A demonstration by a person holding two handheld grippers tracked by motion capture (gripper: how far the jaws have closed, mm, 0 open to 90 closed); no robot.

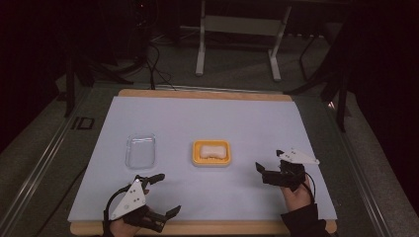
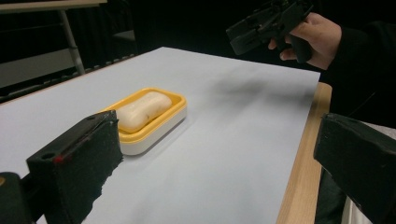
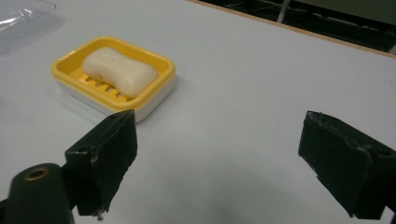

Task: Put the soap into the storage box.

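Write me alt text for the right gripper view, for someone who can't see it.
A white soap bar lies in a yellow dish on a pale sheet, up and left of the right gripper. Its two black fingers rise from the bottom edge, wide open with nothing between them. A clear lid shows at the top left corner.

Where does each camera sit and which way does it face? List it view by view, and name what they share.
High view: above the person's side, looking forward and down on the table; both hands, left tongs and right tongs show.
Left gripper view: rides the left tongs, facing across the table; the other hand shows.
Right gripper view: rides the right tongs, facing the clear lid.
Shared: soap in the yellow soap dish.
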